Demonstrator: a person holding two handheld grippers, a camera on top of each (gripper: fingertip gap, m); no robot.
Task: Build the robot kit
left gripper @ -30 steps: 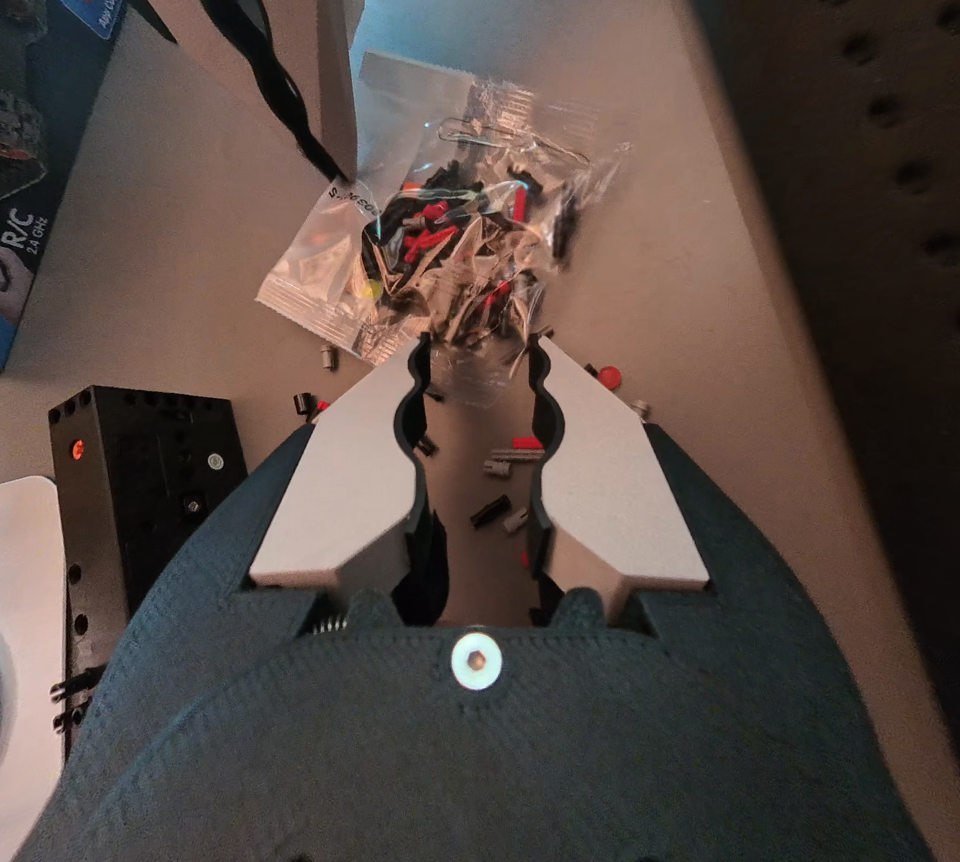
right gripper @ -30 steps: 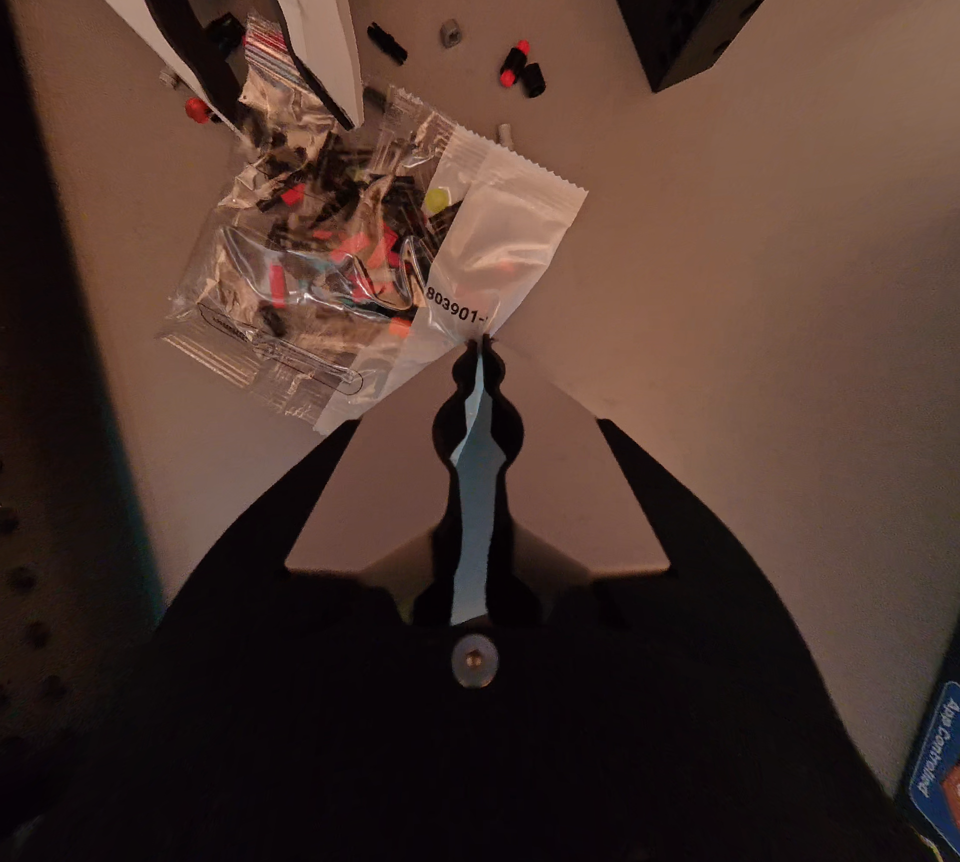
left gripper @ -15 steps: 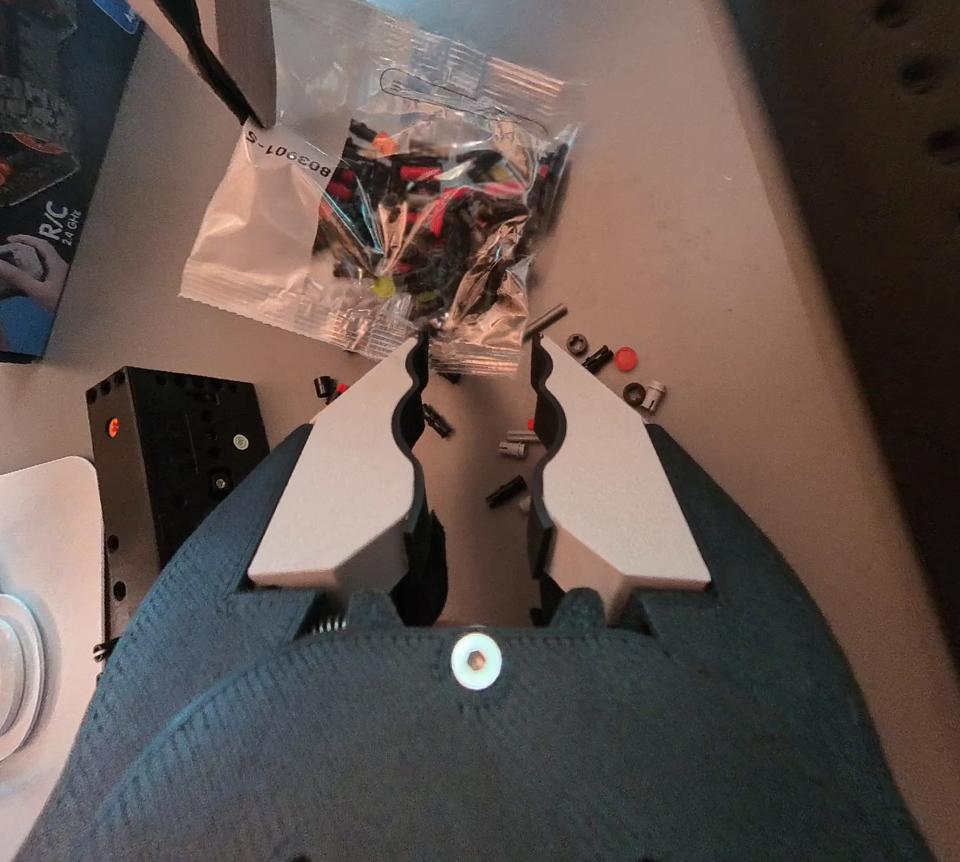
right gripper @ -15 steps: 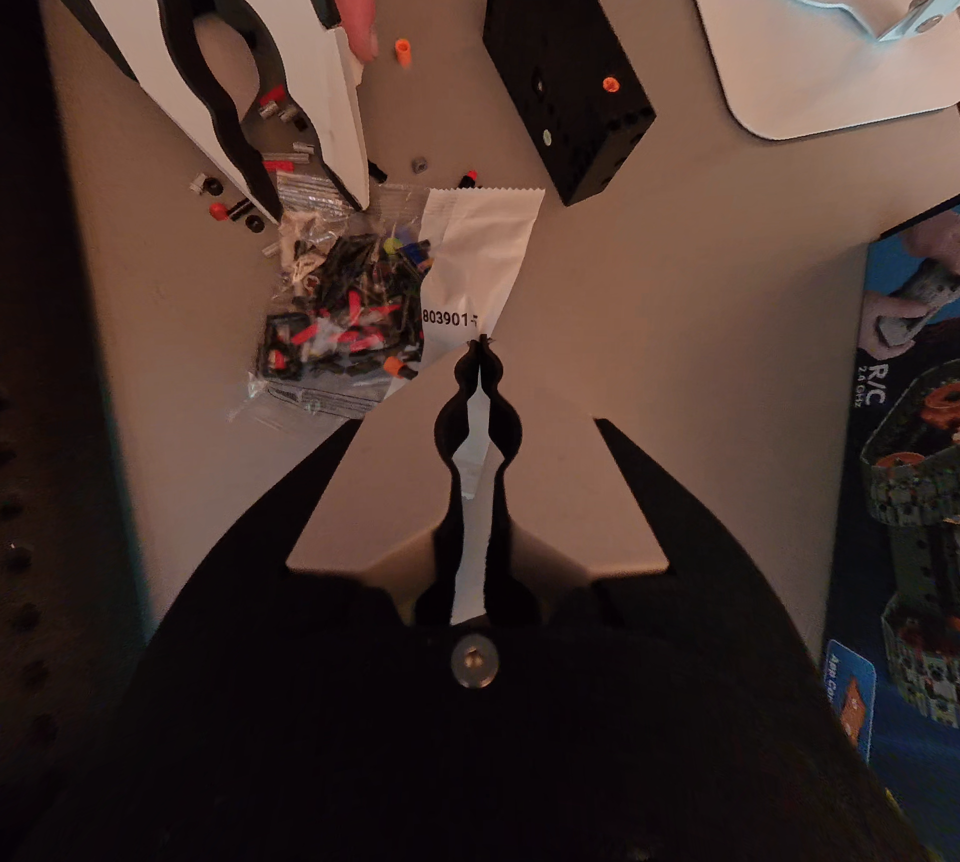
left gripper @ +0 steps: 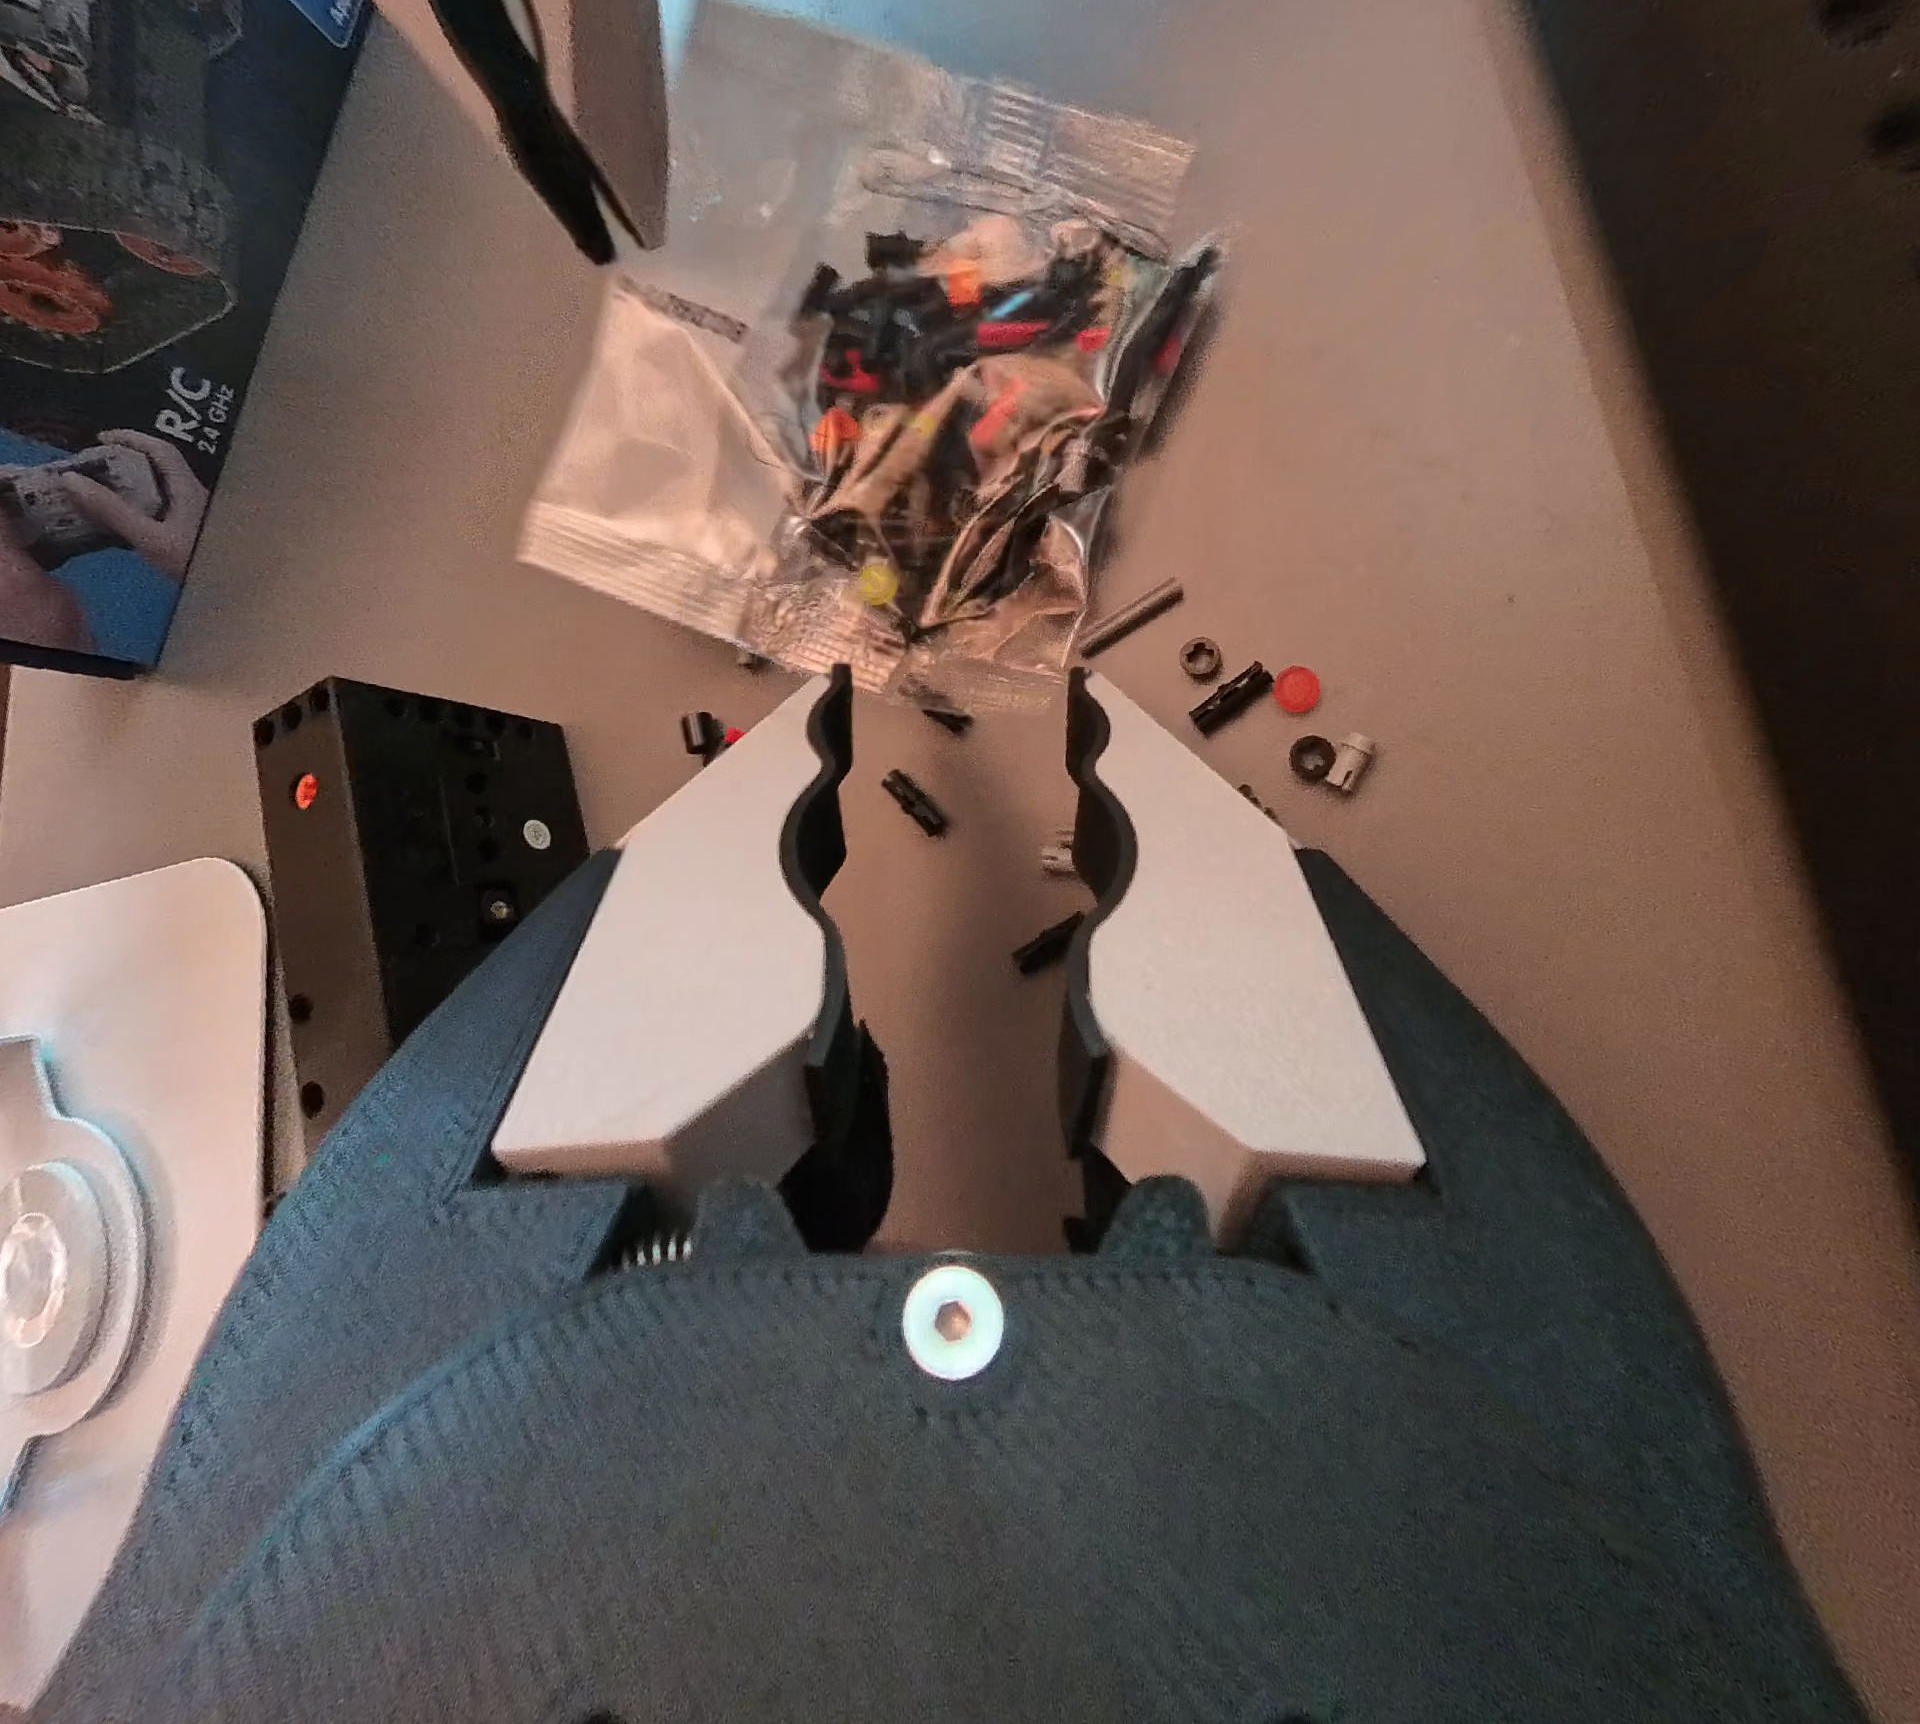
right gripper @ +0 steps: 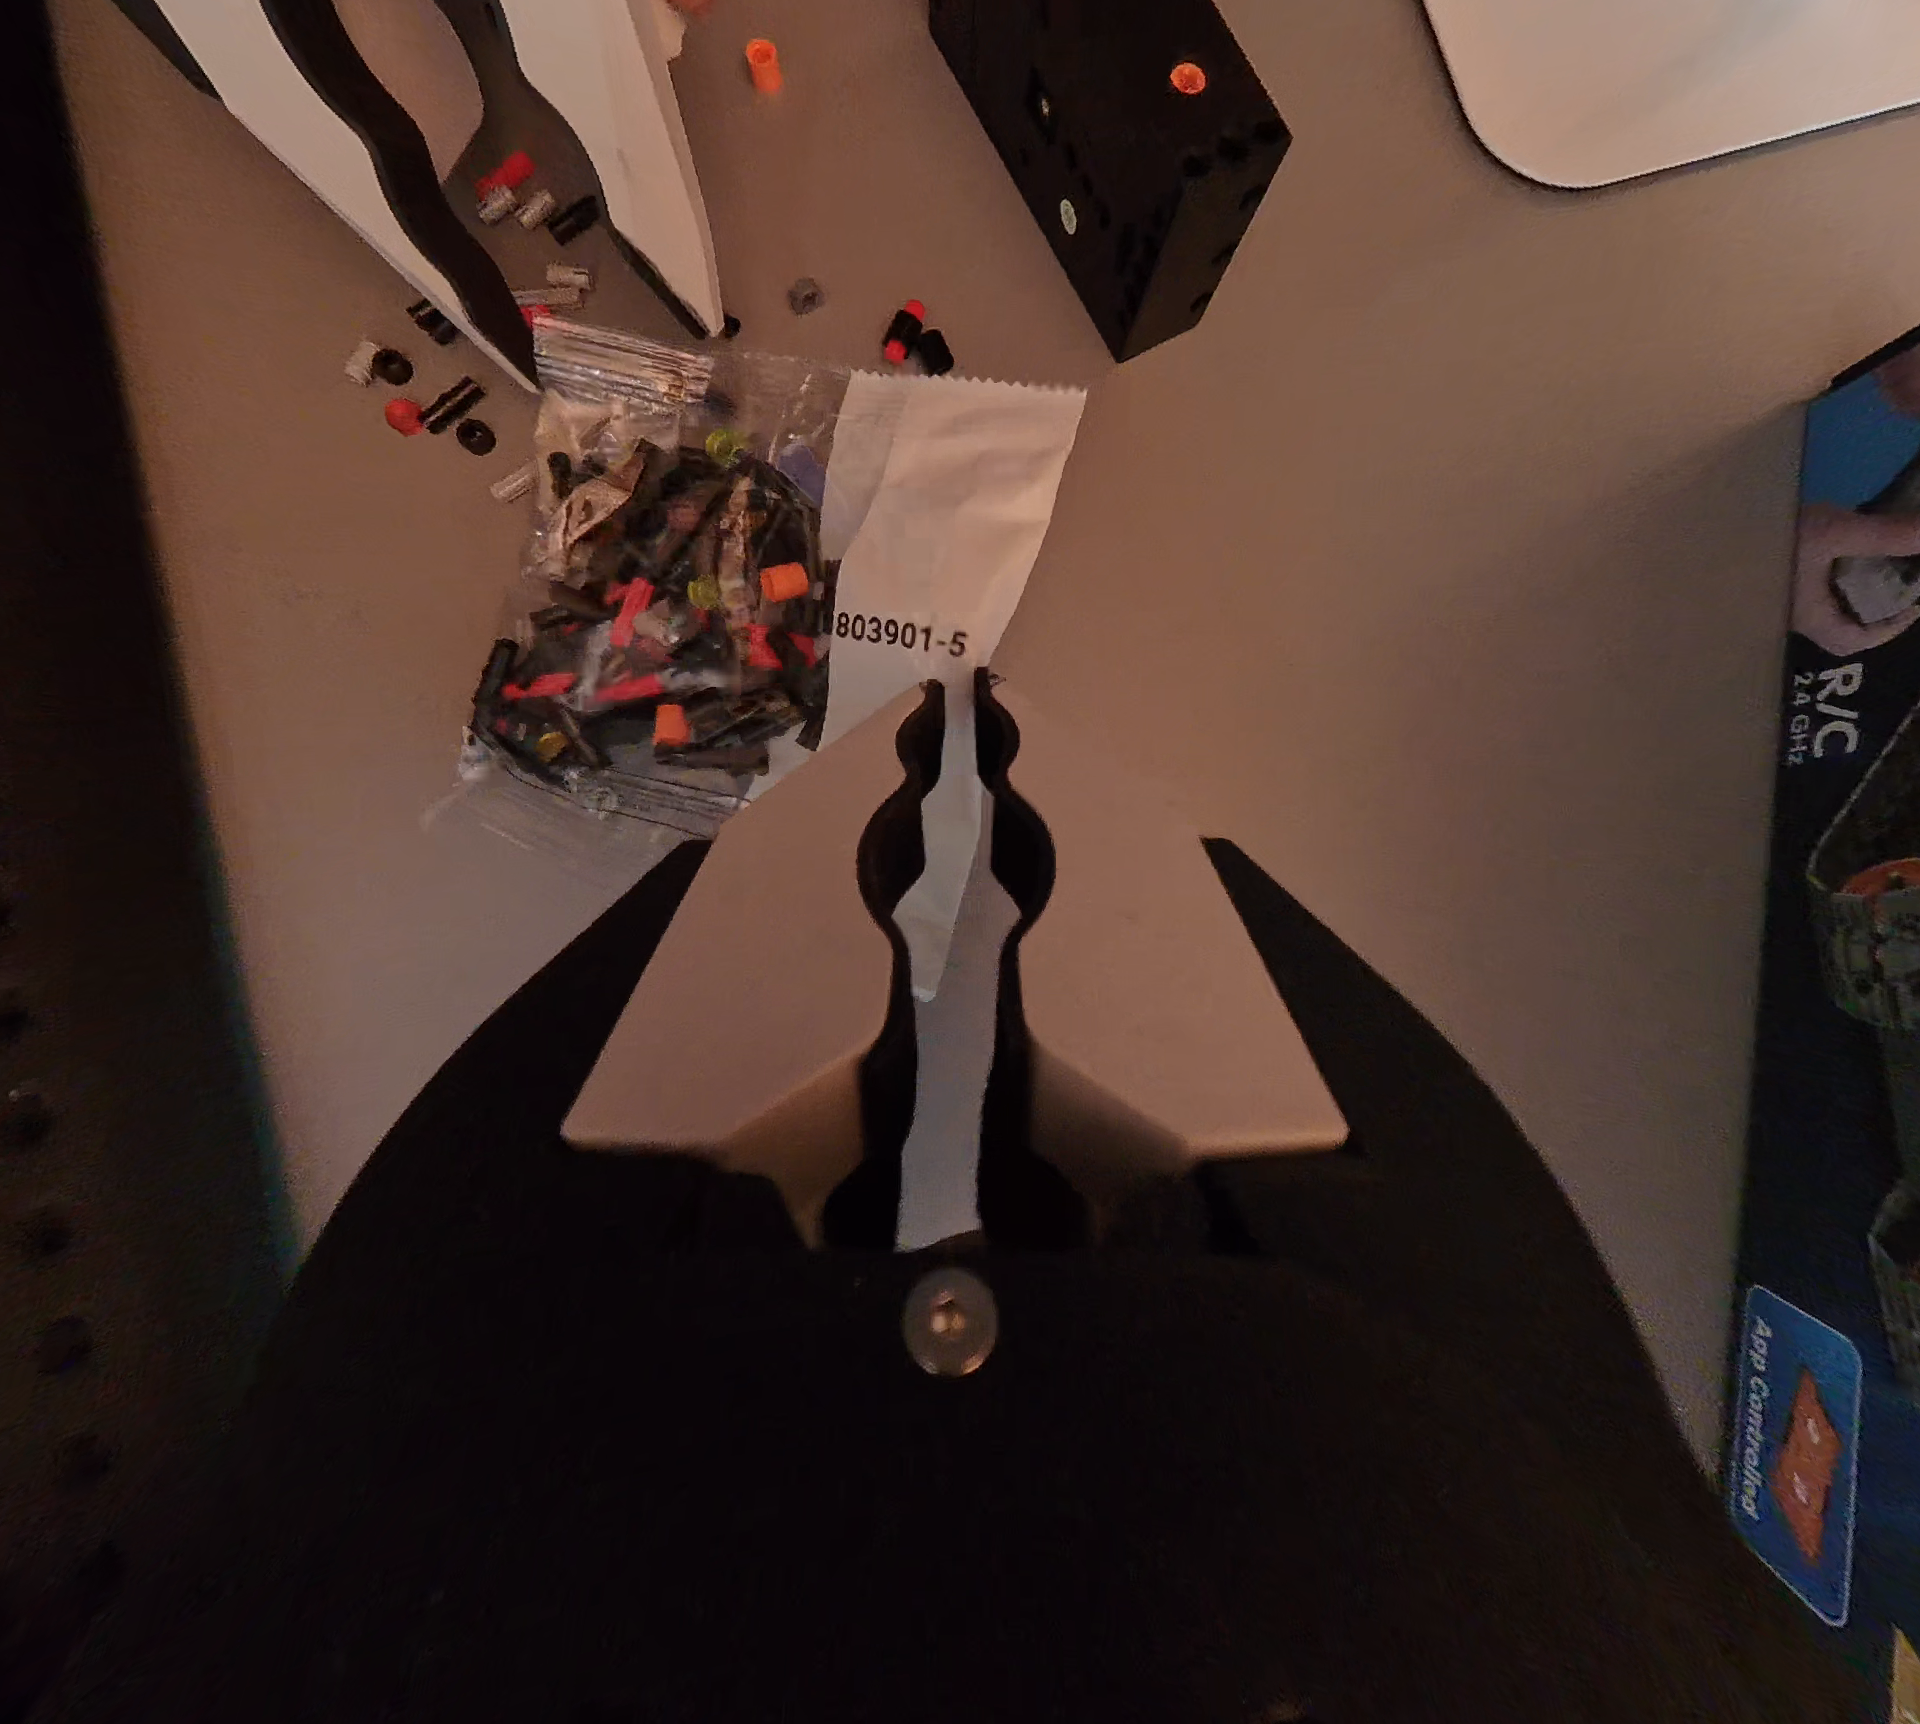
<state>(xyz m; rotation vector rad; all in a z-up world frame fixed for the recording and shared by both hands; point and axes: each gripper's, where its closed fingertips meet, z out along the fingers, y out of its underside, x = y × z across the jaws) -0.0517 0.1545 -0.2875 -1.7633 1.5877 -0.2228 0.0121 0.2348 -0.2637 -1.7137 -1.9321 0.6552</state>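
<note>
Two grippers — right gripper pinching parts bag (left gripper agape).

The plastic bag is clear with a white panel, stuffed with black, red, orange and yellow-green pieces. Loose black, red and grey pins dot the beige table. The block is black; the toy box blue.

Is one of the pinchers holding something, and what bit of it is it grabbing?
Yes. The right gripper is shut on the plastic bag of small parts, pinching its white end. The left gripper is open and holds nothing.
</note>
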